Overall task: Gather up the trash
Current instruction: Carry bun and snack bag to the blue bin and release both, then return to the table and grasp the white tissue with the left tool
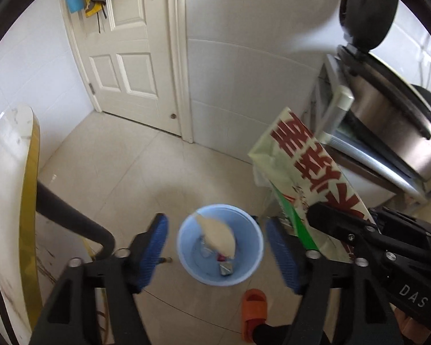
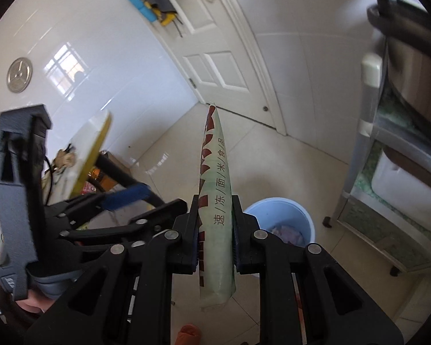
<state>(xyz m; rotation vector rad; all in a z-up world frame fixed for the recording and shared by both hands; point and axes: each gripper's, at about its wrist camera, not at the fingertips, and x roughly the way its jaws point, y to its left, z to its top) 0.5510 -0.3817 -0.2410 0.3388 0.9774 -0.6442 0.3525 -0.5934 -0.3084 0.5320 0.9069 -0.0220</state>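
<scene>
A light blue bin [image 1: 220, 244] stands on the tiled floor, with small wrappers at its bottom. A beige piece of trash [image 1: 217, 237] is blurred in the air over the bin mouth. My left gripper [image 1: 217, 251] is open and empty, directly above the bin. My right gripper [image 2: 215, 241] is shut on a pale green food bag with red characters [image 2: 217, 189], held upright. The bag [image 1: 307, 169] and the right gripper also show in the left wrist view, right of the bin. The bin [image 2: 281, 221] shows in the right wrist view, just right of the bag.
A white door [image 1: 123, 54] is at the back. A metal shelf with a steel pot [image 1: 388, 120] stands on the right. A table with a yellow edge [image 1: 28, 201] is on the left. An orange slipper [image 1: 252, 313] lies near the bin.
</scene>
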